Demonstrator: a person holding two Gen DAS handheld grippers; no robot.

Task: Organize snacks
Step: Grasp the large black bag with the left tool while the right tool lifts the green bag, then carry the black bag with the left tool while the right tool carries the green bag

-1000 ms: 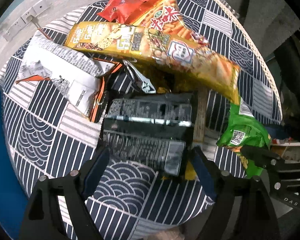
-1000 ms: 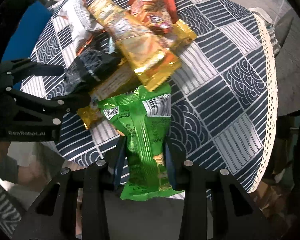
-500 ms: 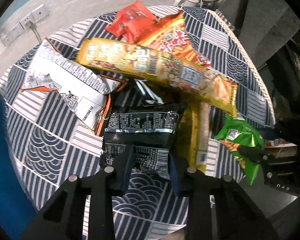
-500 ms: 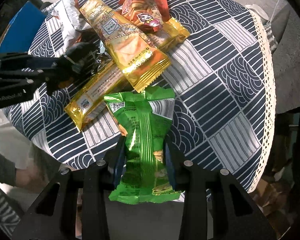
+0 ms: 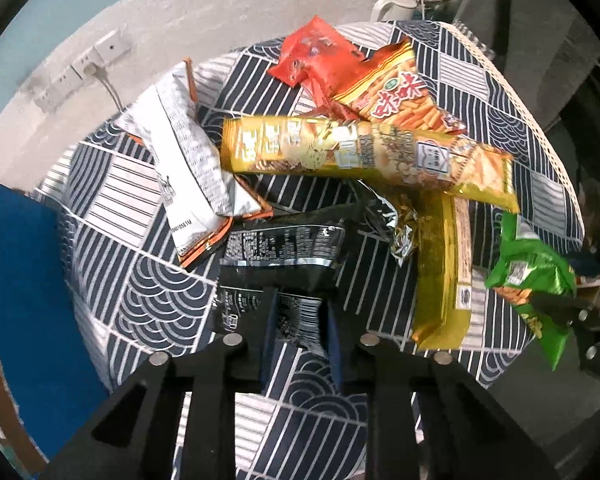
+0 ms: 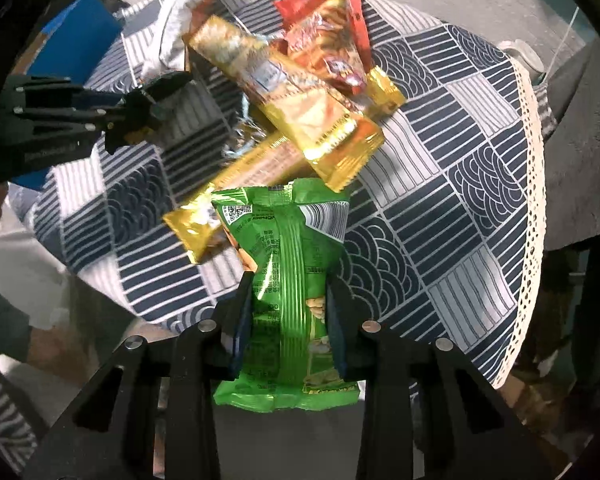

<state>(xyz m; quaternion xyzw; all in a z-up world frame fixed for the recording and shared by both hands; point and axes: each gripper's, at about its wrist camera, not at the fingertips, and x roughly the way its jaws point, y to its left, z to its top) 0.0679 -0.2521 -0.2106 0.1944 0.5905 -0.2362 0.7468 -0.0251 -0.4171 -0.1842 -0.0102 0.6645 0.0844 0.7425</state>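
A round counter (image 5: 148, 308) covered in a navy-and-white patterned cloth held a heap of snack packets. The left gripper (image 5: 298, 320), its jaws having just closed, pinched the near end of a black snack bag (image 5: 284, 248) by the counter's near edge. The right gripper (image 6: 288, 320) was clamped on a green snack bag (image 6: 288, 264), held over the counter's near edge. A long gold packet (image 5: 364, 152) lay across the middle of the heap, with an orange stick-snack bag (image 5: 392, 88) and a red packet (image 5: 312, 56) toward the far edge and a white bag (image 5: 188, 168) at the left.
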